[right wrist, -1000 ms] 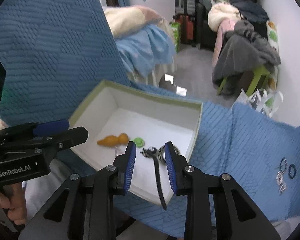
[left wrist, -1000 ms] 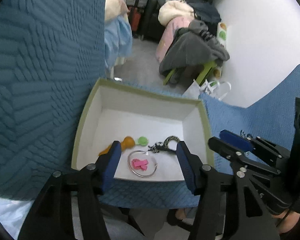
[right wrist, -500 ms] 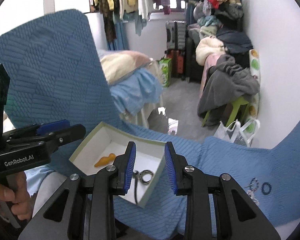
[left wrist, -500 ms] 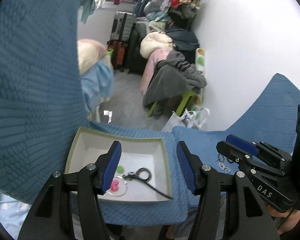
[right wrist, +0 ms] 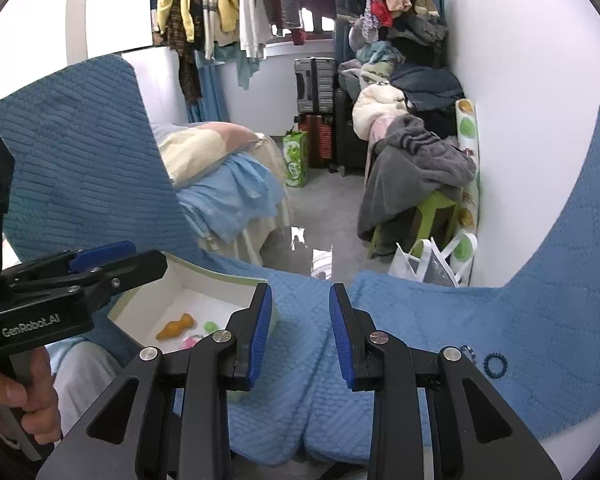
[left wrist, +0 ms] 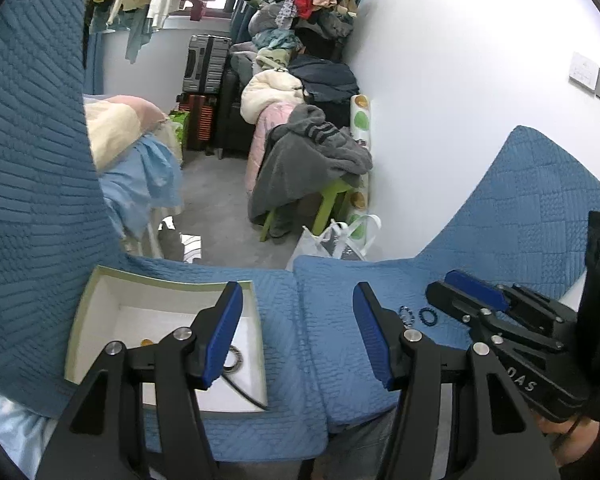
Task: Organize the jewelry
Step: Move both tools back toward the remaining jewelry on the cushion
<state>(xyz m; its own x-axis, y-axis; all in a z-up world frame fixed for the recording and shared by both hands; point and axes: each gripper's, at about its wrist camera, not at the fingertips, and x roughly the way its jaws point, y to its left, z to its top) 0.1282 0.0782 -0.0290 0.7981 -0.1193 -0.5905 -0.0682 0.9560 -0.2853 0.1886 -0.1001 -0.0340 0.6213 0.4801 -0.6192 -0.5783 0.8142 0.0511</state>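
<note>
Two empty, parted tools, left [left wrist: 298, 334] wide, right [right wrist: 300, 334] narrower, above a green-rimmed white box [left wrist: 100, 304] of trinkets.

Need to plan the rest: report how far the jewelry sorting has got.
Done: the white box holds an orange piece, a green piece and a ring with cord. In hand: nothing; left gripper and right gripper are open. Left: dark beaded bracelets on the blue quilt.

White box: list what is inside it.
The white box holds an orange piece, a green disc, something pink and a ring with a black cord. The tools cover the rest.
</note>
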